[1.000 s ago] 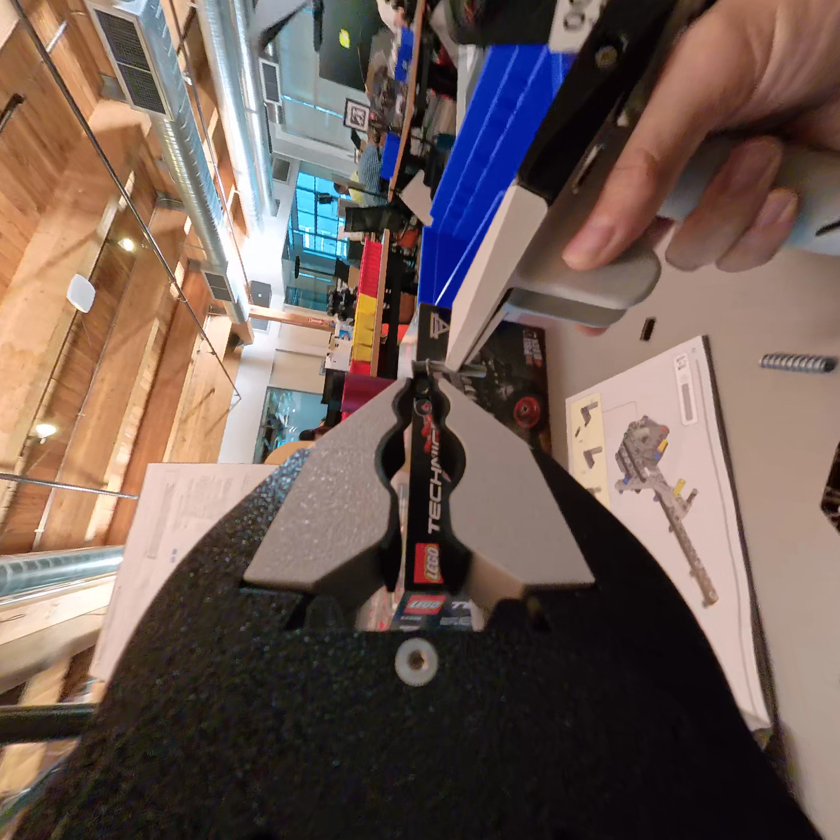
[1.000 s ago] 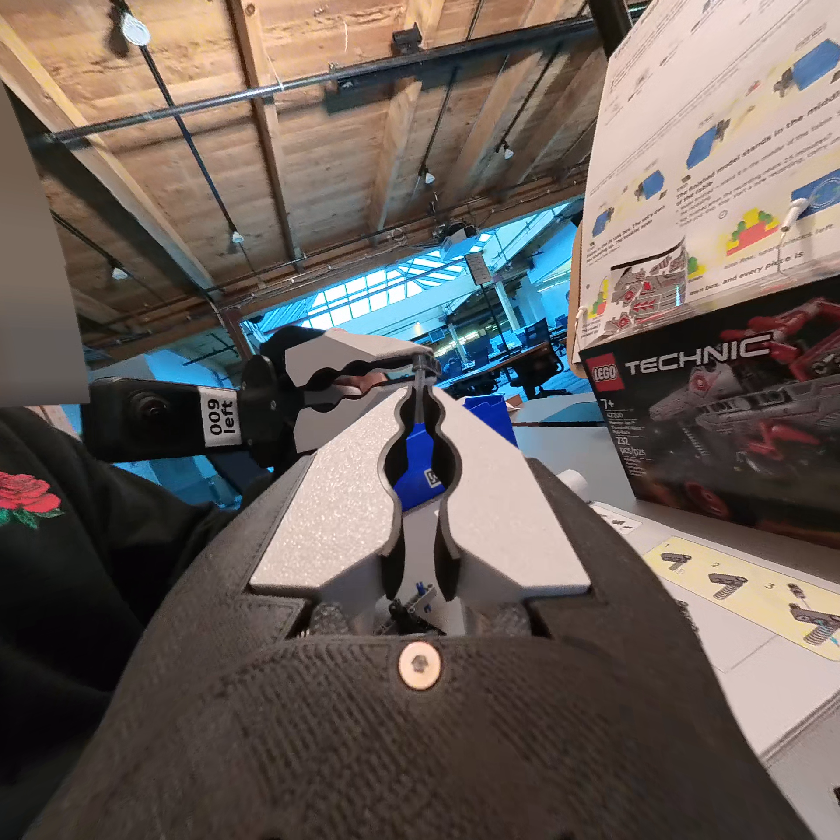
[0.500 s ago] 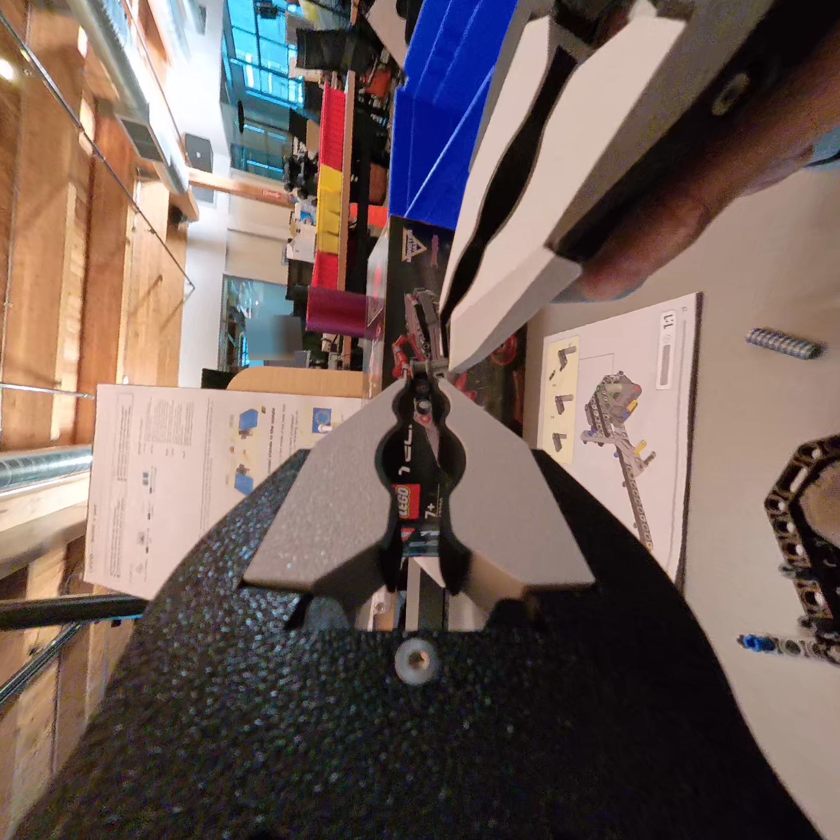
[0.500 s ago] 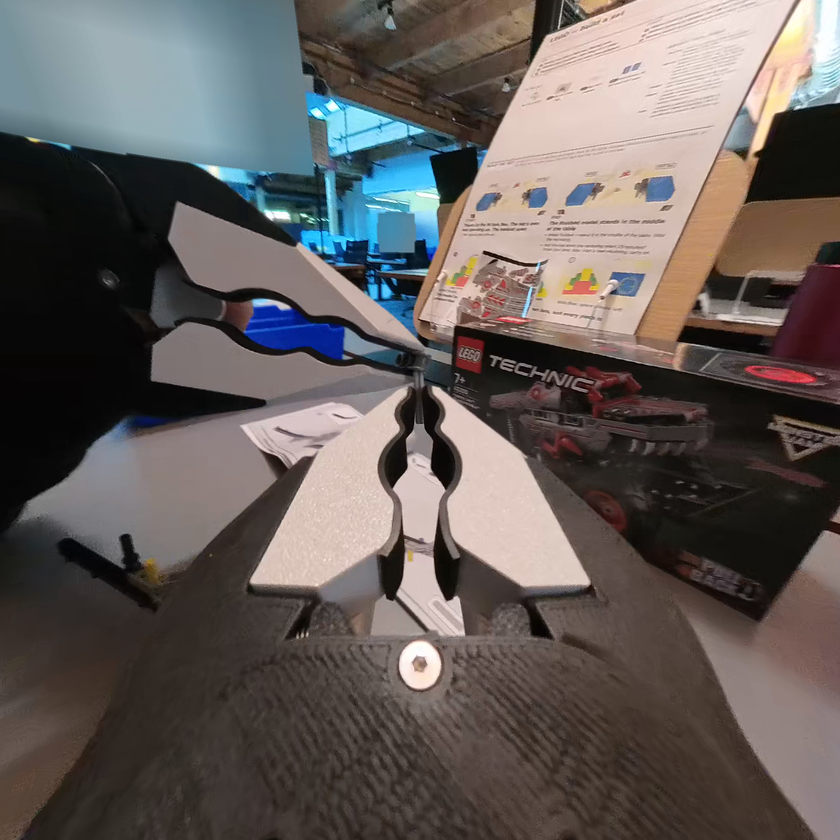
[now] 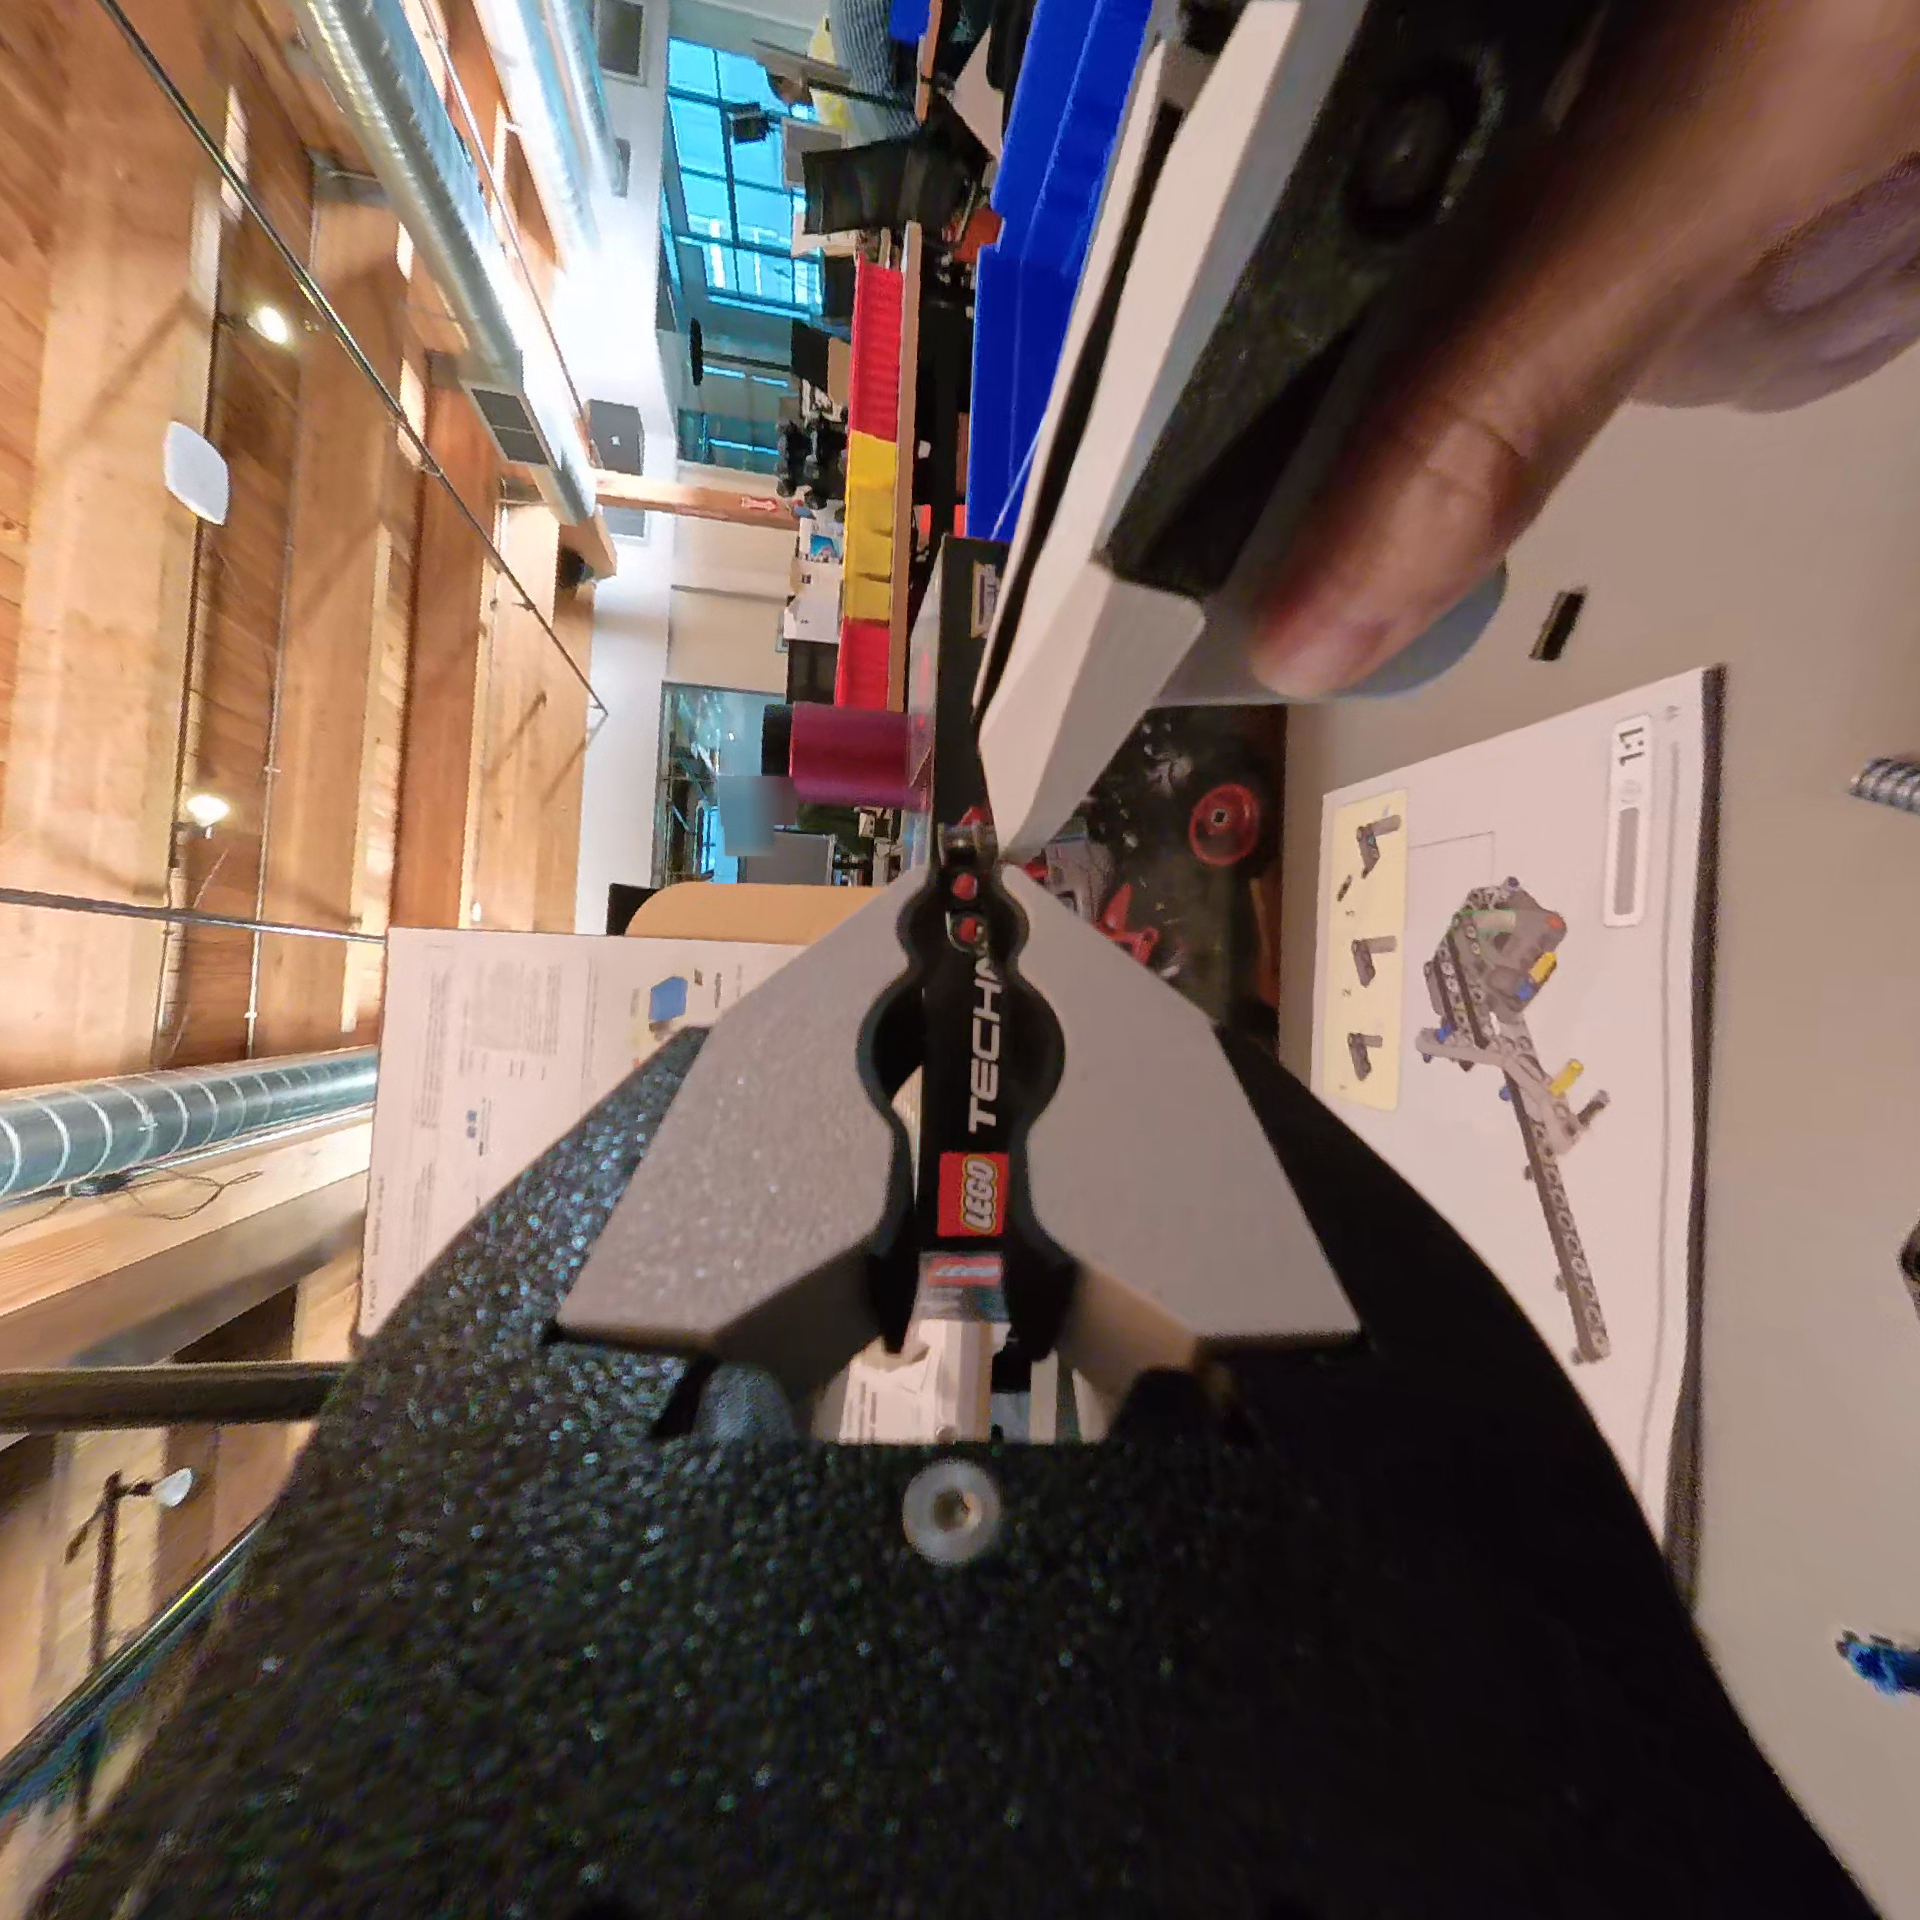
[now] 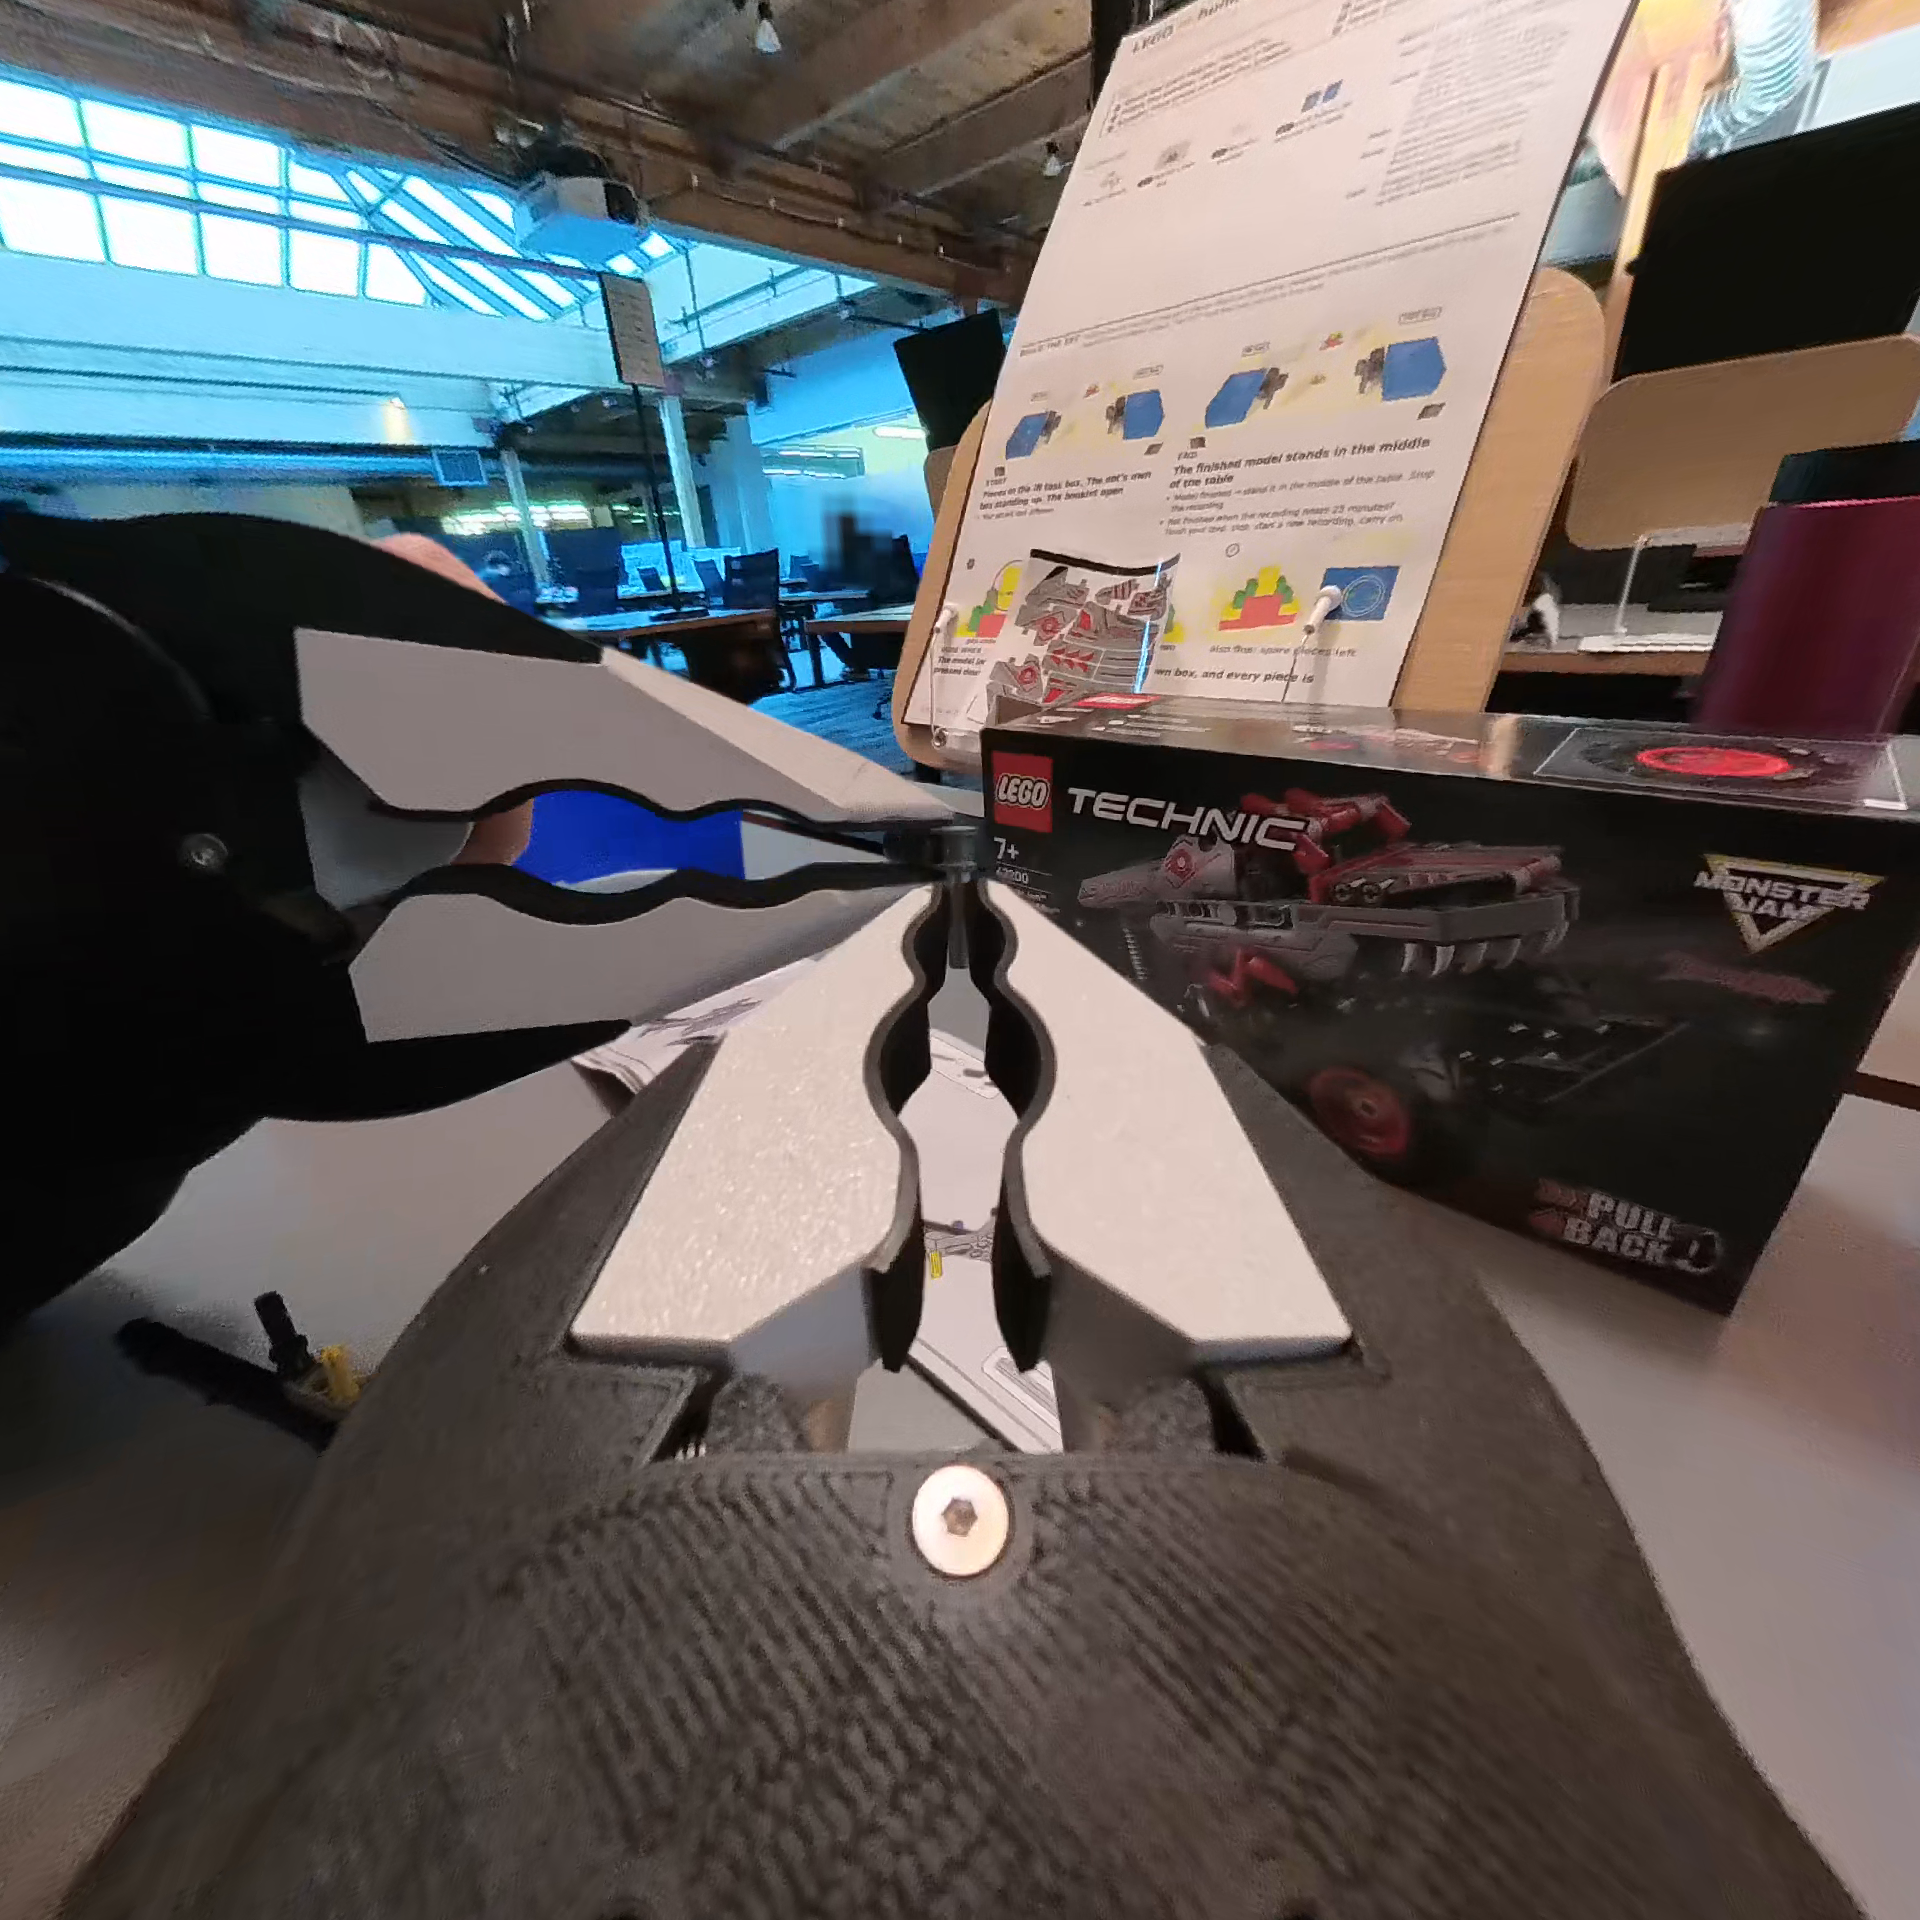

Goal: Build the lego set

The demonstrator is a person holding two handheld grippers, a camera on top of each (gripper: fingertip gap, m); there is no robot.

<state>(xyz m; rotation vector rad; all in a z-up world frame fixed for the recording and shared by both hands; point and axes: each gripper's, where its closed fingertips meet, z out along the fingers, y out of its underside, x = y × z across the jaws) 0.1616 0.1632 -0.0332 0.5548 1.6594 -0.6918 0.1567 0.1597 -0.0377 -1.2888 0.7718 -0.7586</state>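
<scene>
My left gripper is shut on a small dark grey Lego piece pinched at its very tips. My right gripper is shut on a thin dark pin that stands up between its tips. The two grippers meet tip to tip at a right angle, and the pin touches the small piece. In the right wrist view the left gripper comes in from the left. In the left wrist view the right gripper comes down from the upper right, held by a hand. Both are raised above the table.
The black Lego box stands just behind the tips, with a printed sheet on a wooden stand behind it. The open instruction booklet lies on the grey table. A metal spring, a black part-built assembly and blue bins are nearby. My two grippers' fingertips are within a few centimetres of each other. The black part-built assembly is about equally far from each gripper, around 20 centimetres.
The right wrist view has swung down from the ceiling to table level, and both grippers have moved together. They have stayed shut and tip to tip throughout.
</scene>
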